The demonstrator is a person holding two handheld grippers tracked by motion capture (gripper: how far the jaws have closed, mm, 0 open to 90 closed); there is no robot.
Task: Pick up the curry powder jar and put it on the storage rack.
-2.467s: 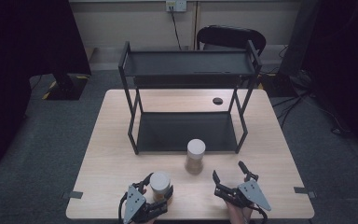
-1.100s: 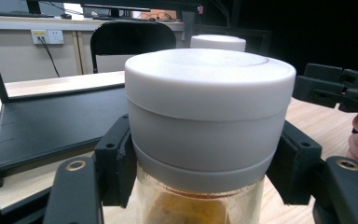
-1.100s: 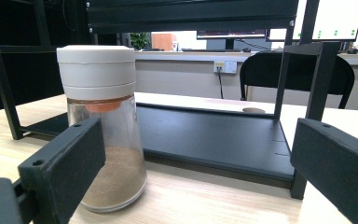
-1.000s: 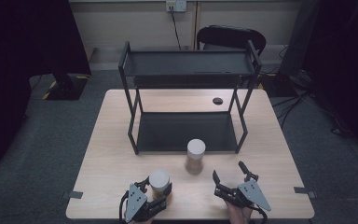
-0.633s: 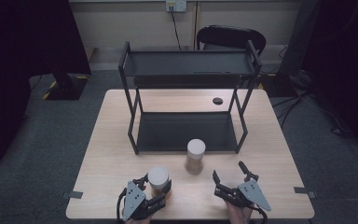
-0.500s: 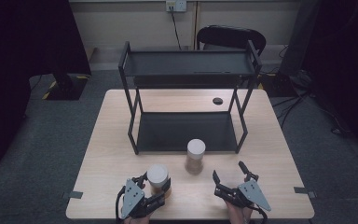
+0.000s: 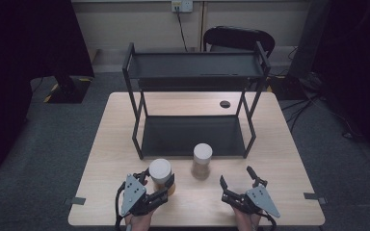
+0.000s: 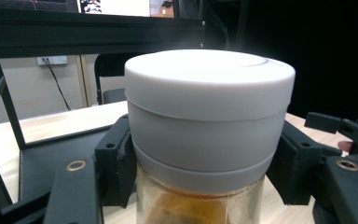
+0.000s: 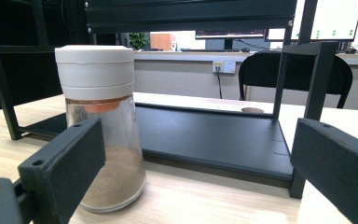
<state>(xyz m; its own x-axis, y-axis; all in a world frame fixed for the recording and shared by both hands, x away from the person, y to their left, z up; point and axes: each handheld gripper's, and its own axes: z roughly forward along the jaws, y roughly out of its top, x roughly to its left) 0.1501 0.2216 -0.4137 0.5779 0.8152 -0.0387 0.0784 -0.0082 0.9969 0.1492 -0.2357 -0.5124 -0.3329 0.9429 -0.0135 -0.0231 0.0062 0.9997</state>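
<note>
My left claw (image 7: 160,184) gripped a jar (image 7: 160,172); the right claw (image 7: 237,183) sat released. Next, I judged, lift to the shelf (image 7: 192,136).

Left tool (image 7: 160,179) around white-lidded jar (image 7: 160,174)

Two white-capped glass shaker jars are present: one with brown powder (image 7: 202,161) standing on the table, one (image 7: 160,175) between the jaws of a gripper. One black two-tier metal shelf rack (image 7: 195,72), one light wooden table (image 7: 279,144), one black chair (image 7: 238,38). Two handheld grippers: left (image 7: 161,180) and right (image 7: 236,180). One small dark round disc (image 7: 225,104) on the tabletop.
</note>
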